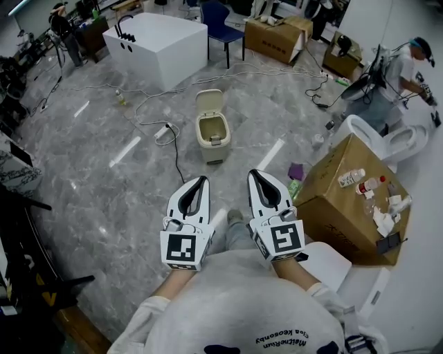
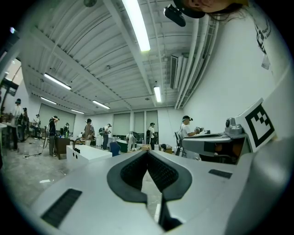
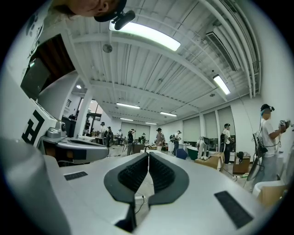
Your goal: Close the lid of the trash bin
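trash bin lid open, task not begun.
we find the trash bin (image 1: 212, 131) well ahead on the floor; left gripper (image 1: 201, 181) and right gripper (image 1: 255, 174) jaws pressed together, empty.

You hold the left gripper (image 1: 202, 181) and the right gripper (image 1: 253, 174) side by side and level, each with its jaws together and nothing in them. Ahead of both tips and well apart from them, the beige trash bin (image 1: 212, 135) stands on the grey floor (image 1: 104, 173), its lid (image 1: 208, 102) tipped up and back, away from you. A black cable (image 1: 176, 155) runs over the floor ahead of the left gripper. Just right of the right gripper sits a cardboard box (image 1: 332, 207) with small bottles (image 1: 360, 181) on top. Far beyond the bin stand a white block (image 1: 163, 48) and a blue chair (image 1: 218, 21).
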A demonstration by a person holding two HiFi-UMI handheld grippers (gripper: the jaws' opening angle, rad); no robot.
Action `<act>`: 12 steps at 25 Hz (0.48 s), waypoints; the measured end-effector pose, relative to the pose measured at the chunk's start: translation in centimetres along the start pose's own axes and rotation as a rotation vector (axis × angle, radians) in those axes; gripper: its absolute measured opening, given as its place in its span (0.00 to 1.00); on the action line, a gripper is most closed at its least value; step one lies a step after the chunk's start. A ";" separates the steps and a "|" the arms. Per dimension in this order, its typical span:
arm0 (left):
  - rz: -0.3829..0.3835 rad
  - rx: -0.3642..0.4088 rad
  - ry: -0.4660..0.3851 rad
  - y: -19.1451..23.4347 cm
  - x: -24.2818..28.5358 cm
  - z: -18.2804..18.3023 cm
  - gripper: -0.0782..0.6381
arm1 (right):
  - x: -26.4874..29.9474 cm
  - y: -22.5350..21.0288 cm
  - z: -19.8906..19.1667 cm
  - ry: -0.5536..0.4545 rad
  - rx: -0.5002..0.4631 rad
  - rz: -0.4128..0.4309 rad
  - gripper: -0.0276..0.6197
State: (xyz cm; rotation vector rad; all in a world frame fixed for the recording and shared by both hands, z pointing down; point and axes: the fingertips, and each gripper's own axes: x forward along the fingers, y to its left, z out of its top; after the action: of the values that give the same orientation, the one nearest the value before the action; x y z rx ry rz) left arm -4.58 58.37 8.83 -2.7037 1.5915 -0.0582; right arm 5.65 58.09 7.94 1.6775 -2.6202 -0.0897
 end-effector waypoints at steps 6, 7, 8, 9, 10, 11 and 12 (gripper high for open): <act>0.008 -0.017 -0.002 2.0 8.3 -0.1 0.14 | 6.7 -5.5 -0.7 0.016 -0.009 0.035 0.09; 0.012 -0.019 -0.004 2.2 9.9 0.0 0.14 | 7.7 -6.8 -0.8 0.018 -0.009 0.038 0.09; 0.016 -0.018 -0.008 2.3 11.5 0.1 0.14 | 8.8 -8.2 -0.8 0.019 -0.008 0.042 0.09; 0.022 -0.019 -0.014 2.5 13.0 0.3 0.14 | 9.8 -9.6 -0.9 0.020 -0.007 0.048 0.09; 0.029 -0.022 -0.020 2.7 14.5 0.4 0.14 | 10.9 -10.8 -1.0 0.022 -0.008 0.056 0.09; 0.037 -0.026 -0.024 2.9 15.9 0.6 0.14 | 11.9 -12.0 -1.1 0.025 -0.010 0.065 0.09; 0.047 -0.028 -0.025 3.2 17.1 0.7 0.14 | 12.8 -13.0 -1.3 0.029 -0.010 0.074 0.09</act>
State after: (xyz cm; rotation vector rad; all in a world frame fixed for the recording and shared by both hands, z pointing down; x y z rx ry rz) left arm 0.96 41.83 8.62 -2.6757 1.6602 -0.0023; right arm 12.17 40.96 8.31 1.5646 -2.6524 -0.0763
